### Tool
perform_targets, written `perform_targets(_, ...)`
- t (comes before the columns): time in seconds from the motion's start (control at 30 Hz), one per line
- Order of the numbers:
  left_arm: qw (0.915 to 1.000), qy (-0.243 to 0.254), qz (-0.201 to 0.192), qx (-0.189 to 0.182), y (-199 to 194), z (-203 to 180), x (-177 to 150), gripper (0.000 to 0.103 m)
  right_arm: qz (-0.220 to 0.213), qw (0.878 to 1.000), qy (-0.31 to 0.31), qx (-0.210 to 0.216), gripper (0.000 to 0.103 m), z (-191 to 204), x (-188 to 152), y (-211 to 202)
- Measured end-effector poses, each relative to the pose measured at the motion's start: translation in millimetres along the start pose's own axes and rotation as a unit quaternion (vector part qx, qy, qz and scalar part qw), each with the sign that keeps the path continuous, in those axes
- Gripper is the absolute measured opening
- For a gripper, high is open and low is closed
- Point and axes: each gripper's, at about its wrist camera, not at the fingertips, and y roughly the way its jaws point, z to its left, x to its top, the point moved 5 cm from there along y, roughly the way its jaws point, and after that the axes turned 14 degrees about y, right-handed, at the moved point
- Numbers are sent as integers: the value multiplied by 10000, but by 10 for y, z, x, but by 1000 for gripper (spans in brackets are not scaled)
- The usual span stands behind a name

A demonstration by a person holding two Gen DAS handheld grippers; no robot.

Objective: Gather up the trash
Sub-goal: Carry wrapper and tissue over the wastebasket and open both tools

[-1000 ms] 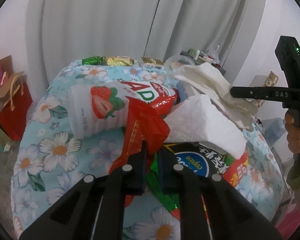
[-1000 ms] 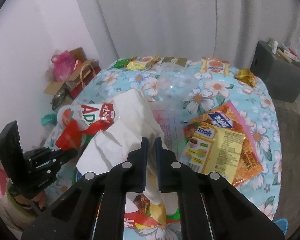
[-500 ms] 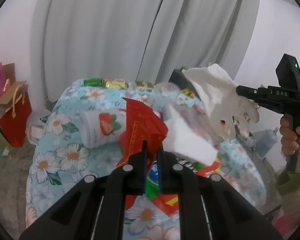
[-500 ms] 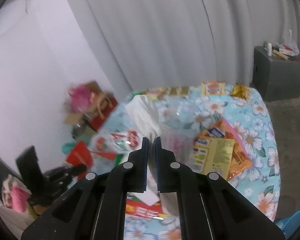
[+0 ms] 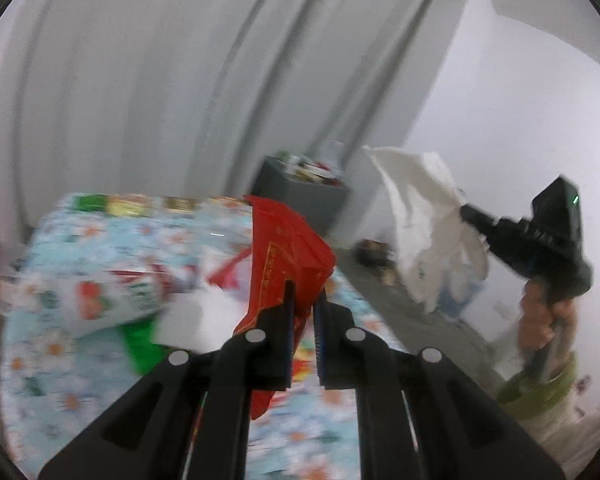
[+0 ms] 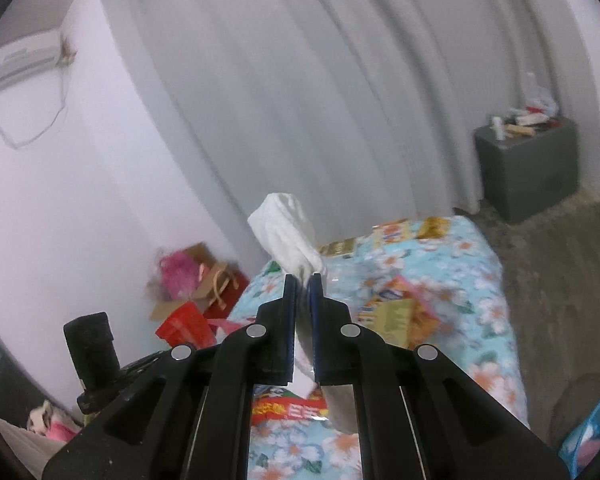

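Observation:
My left gripper (image 5: pixel 303 300) is shut on a red snack wrapper (image 5: pixel 286 252) and holds it lifted above the floral table (image 5: pixel 60 352). My right gripper (image 6: pixel 303 280) is shut on a crumpled white tissue (image 6: pixel 286 228), raised high above the table; the tissue also shows in the left wrist view (image 5: pixel 424 224), at the right gripper's tip. In the right wrist view the left gripper's body (image 6: pixel 94 354) and the red wrapper (image 6: pixel 184 326) sit at lower left.
On the floral table (image 6: pixel 480 292) lie a strawberry drink carton (image 5: pixel 112 296), a white tissue (image 5: pixel 196 320), orange and yellow snack packets (image 6: pixel 396 312) and several small wrappers along the far edge. A grey cabinet (image 6: pixel 528 164) stands by the curtain. Gift bags (image 6: pixel 204 280) sit on the floor.
Both grippers have risen well above the table, carrying the red wrapper and the white tissue up with them. The left view has swung right.

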Motion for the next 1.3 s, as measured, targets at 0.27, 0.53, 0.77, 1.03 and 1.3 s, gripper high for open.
perform_targets(0.27, 9846, 538, 670, -1524, 1050, -1116, 270, 8, -696, 9911, 856, -740, 5, -925, -30, -830)
perform_targets(0.53, 9399, 1109, 1743, -2719, 2351, -2588, 195, 8, -1280, 9462, 1985, -2212, 5, -2226, -313, -1453)
perform_targets(0.77, 8941, 1570, 2815, -3110, 3557, -3838, -342, 8, -1453, 8851, 3347, -2891, 5, -3504, -678, -1765)
perform_targets(1.03, 8566, 1749, 3635, -3218, 4518, -4595, -1187, 9, -1607, 8297, 4270, -3217, 6, -4665, -915, -1979)
perform_targets(1.3, 8572, 2006, 3799, -2840, 4978, -4681, -1496, 49, -1519, 7741, 4952, -3640, 45, -5448, -1323, -2052)
